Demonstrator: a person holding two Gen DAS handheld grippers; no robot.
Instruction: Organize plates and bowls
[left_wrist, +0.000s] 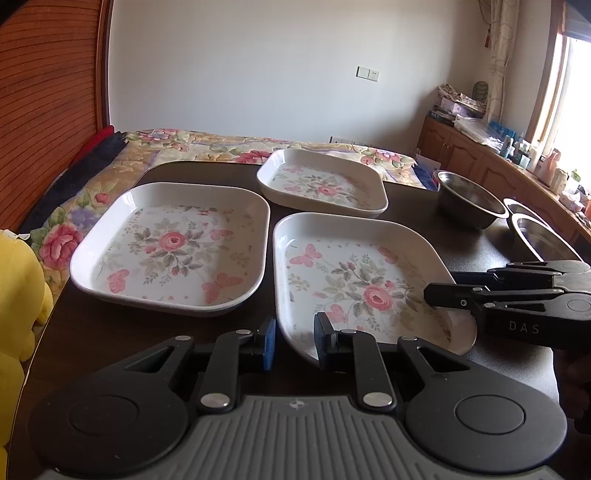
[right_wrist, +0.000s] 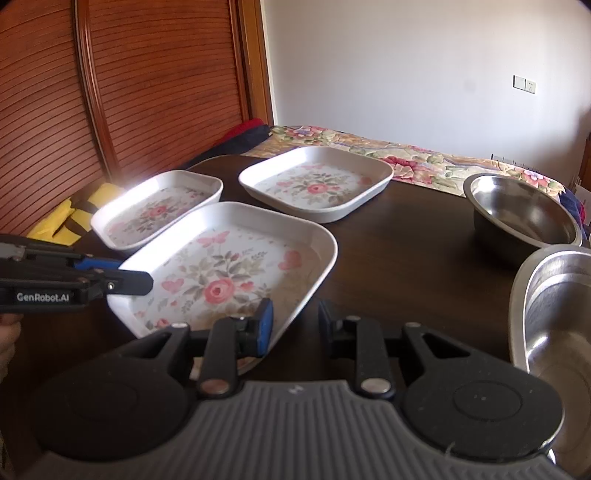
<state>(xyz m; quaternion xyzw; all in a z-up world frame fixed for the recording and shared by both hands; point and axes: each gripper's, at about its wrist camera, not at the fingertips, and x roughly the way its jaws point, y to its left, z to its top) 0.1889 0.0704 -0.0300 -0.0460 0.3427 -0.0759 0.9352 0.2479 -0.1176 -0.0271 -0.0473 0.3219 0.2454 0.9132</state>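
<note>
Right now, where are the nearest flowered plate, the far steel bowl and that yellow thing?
nearest flowered plate (left_wrist: 373, 297): left wrist view, on its central rose.
far steel bowl (right_wrist: 517, 210): right wrist view, on its inner wall.
yellow thing (left_wrist: 18, 295): left wrist view, on its bulging side.

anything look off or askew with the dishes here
Nothing is spilled or broken. The nearest floral plate has both grippers straddling its rim, the left gripper at one near corner and the right gripper at the other. The other plates and steel bowls sit flat.
</note>
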